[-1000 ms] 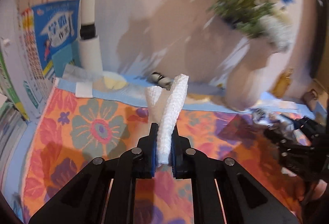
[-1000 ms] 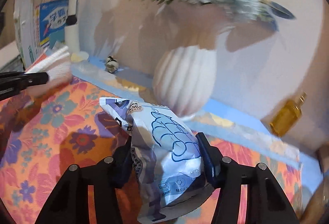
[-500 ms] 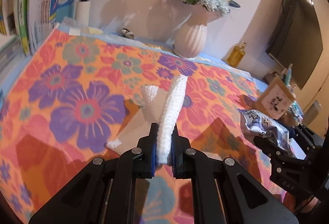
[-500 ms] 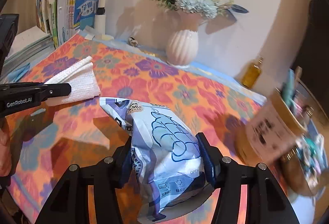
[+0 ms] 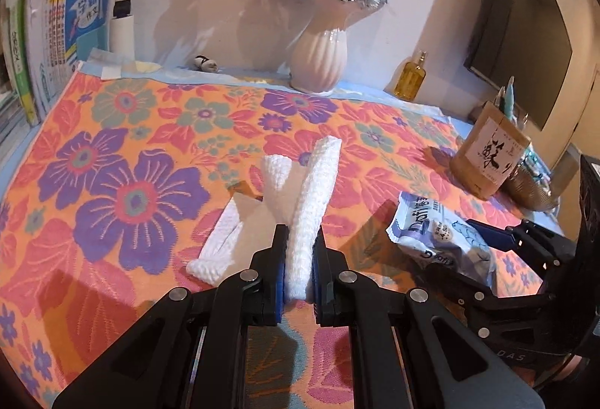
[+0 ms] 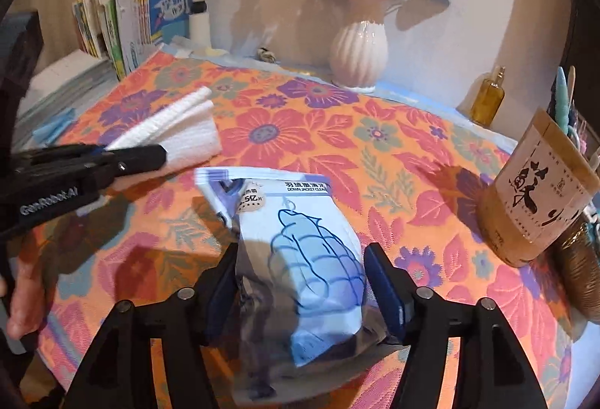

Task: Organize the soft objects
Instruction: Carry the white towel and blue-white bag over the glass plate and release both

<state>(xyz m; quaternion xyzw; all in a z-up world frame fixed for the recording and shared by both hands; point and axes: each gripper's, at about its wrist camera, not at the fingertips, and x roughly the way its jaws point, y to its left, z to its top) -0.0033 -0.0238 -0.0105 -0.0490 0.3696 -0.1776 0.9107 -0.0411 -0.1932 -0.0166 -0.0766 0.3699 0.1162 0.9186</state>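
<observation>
White cloth [image 5: 311,206], folded, knit texture: pinched at its near end between the pads of the left gripper [image 5: 298,272], jaws pressed tight on it. Far end fans out and upward; one loose flap droops to the worktop [image 5: 112,154] at left. In the right wrist view the same cloth [image 6: 187,131] splays out past the left gripper [image 6: 157,156], low over the floral covering.

Wipes packet [image 6: 303,251], pale blue, soft plastic, drawing of a quilted jacket on its face, printed Chinese text plus "DOWN JACKET CLEAN": sits between the fingers of the right gripper [image 6: 300,281]. Jaws have just been opening; a gap shows beside the right pad, the left pad is close to the packet's side or touching it, cannot tell which. Packet's far end lies on the worktop. From the left wrist view the packet [image 5: 438,240] lies right of the cloth, near it but apart, with the right gripper [image 5: 487,244] around its near end.

Worktop carries an orange cloth with big purple and pink flowers. At the back: white ribbed vase [image 5: 318,60] with blue and white flowers, amber bottle [image 5: 410,79] to its right. Right edge: brown box [image 6: 540,191] with black calligraphy, upright. Left edge: books [image 6: 123,23] standing on end. A hand [image 6: 22,289] shows at lower left of the right wrist view.
</observation>
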